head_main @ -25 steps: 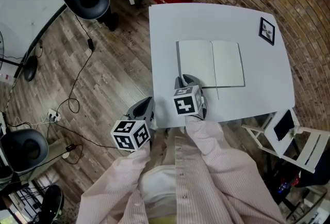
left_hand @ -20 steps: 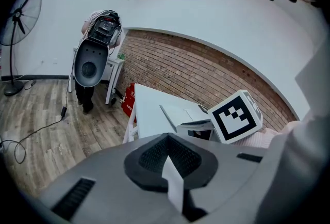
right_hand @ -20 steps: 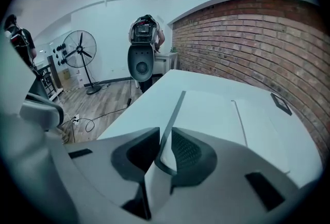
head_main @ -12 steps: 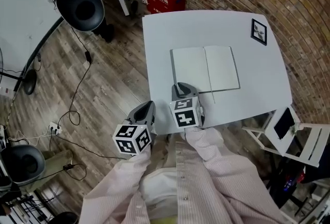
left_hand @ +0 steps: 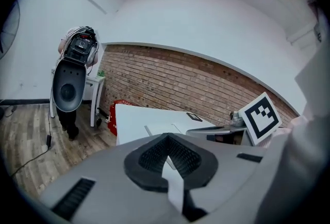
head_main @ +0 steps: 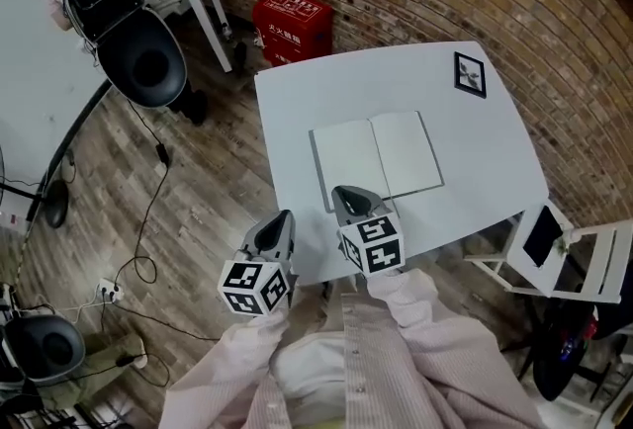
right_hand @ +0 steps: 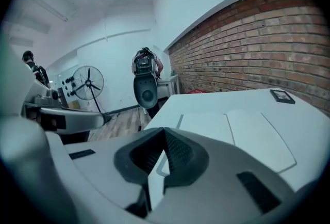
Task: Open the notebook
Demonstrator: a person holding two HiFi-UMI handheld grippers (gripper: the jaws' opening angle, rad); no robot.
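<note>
1. The notebook (head_main: 376, 158) lies open and flat near the middle of the white table (head_main: 396, 81), with both blank pages facing up.
2. The right gripper (head_main: 343, 190) is over the table's near edge. In the head view its tip sits at the notebook's near left corner.
3. In the right gripper view, the notebook (right_hand: 242, 135) spreads ahead and to the right, lower than the jaws.
4. The right gripper's (right_hand: 164, 130) jaws have just been closing. They now meet at the tip with nothing between them.
5. The left gripper (head_main: 281, 216) is off the table's near left corner, over the wood floor (head_main: 188, 210). It is to the left of the notebook and apart from it.
6. In its own view the left gripper's (left_hand: 166, 135) jaws are pressed together and empty. The table and notebook are ahead of them.
7. A marker card (head_main: 470, 74) lies at the table's far right corner, well apart from the notebook.
</note>
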